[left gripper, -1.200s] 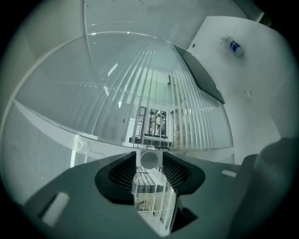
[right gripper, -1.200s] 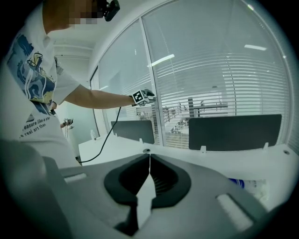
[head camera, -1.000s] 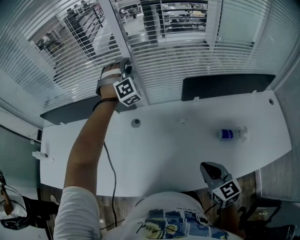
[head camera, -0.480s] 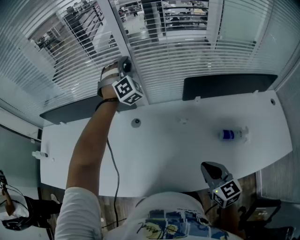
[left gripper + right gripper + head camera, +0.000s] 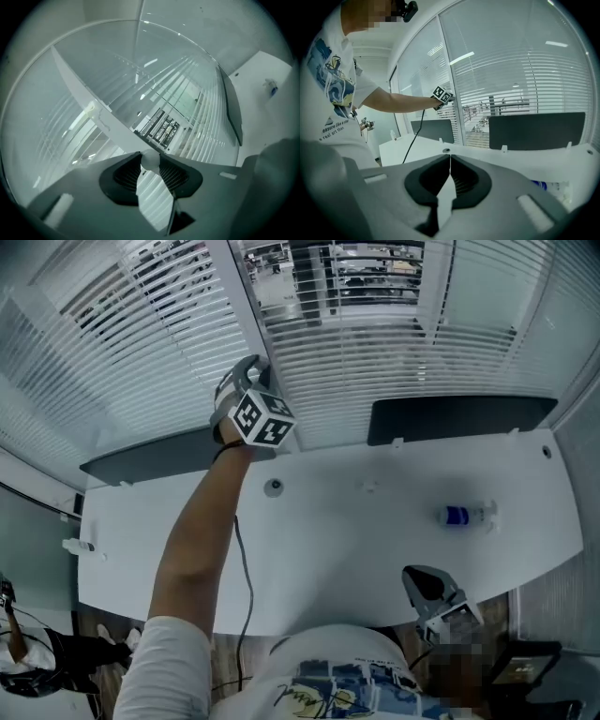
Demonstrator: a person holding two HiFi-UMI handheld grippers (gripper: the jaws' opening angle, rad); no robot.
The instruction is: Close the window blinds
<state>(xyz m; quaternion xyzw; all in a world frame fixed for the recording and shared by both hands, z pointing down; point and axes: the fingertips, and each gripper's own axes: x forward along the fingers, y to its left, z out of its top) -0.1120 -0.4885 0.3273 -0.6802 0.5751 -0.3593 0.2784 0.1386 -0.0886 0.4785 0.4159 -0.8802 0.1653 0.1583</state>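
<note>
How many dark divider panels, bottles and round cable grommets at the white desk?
Dark rectangular divider panels: 2
Clear plastic bottle with blue label: 1
Round grey cable grommet: 1
Total: 4

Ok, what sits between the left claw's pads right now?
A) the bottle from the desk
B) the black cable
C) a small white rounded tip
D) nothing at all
C: in the left gripper view, the left claw has a small white rounded tip pinched between its pads, in front of the blinds. Its jaws have just been closing onto it.
</note>
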